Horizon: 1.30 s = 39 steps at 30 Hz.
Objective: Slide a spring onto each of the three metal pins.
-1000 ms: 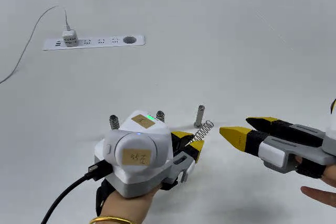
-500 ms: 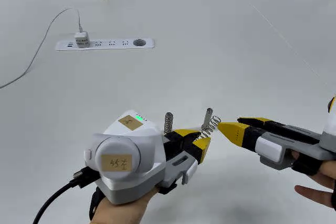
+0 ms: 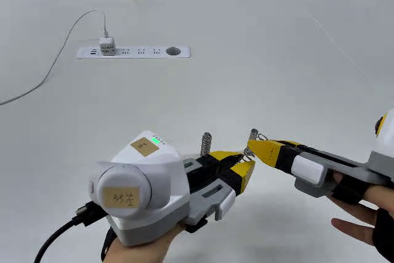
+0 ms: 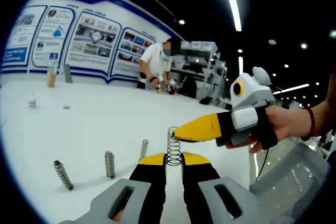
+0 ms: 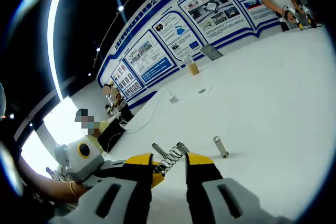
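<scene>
at a white table [image 3: 258, 60], the left gripper [image 3: 245, 165] is clamped on a spring [image 4: 172, 149], holding it upright near the bare pin [image 4: 143, 149]. the right gripper [image 3: 252, 147], jaws a little apart, meets the spring's upper end. beyond, the middle pin [image 4: 109, 163] and the end pin [image 4: 63, 174] each carry a spring. a power strip [image 3: 133, 52] lies well behind.
</scene>
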{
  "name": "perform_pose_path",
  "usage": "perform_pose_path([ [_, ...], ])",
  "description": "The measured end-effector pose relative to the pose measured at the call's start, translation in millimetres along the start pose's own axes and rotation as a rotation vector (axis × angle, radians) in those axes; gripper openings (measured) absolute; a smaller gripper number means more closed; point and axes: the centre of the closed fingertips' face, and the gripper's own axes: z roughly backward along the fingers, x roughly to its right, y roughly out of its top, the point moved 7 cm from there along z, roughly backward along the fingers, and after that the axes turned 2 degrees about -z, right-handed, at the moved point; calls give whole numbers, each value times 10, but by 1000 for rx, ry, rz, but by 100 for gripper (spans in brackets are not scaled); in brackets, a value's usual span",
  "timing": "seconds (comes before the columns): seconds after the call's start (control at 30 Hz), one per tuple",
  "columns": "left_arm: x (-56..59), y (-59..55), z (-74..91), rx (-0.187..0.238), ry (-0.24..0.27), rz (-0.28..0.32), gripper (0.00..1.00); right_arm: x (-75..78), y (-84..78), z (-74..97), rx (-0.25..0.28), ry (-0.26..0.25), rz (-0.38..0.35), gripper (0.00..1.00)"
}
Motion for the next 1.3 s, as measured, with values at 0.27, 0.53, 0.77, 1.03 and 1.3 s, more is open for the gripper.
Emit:
perform_pose_path([
  [0.27,25,48,60,22,-14,-1,10,-68,-7,-38,-3,28,-15,19],
  [0.53,19,90,118,32,-20,-14,10,-107,18,-53,14,67,-76,15],
  [0.77,16,106,146,30,-11,-32,11,-155,23,-76,19,95,-63,13],
  [1.03,13,85,141,-6,11,-59,12,-193,21,-105,6,79,64,12],
  [1.3,-36,40,164,-66,54,-108,22,-170,67,-79,2,46,172,11],
])
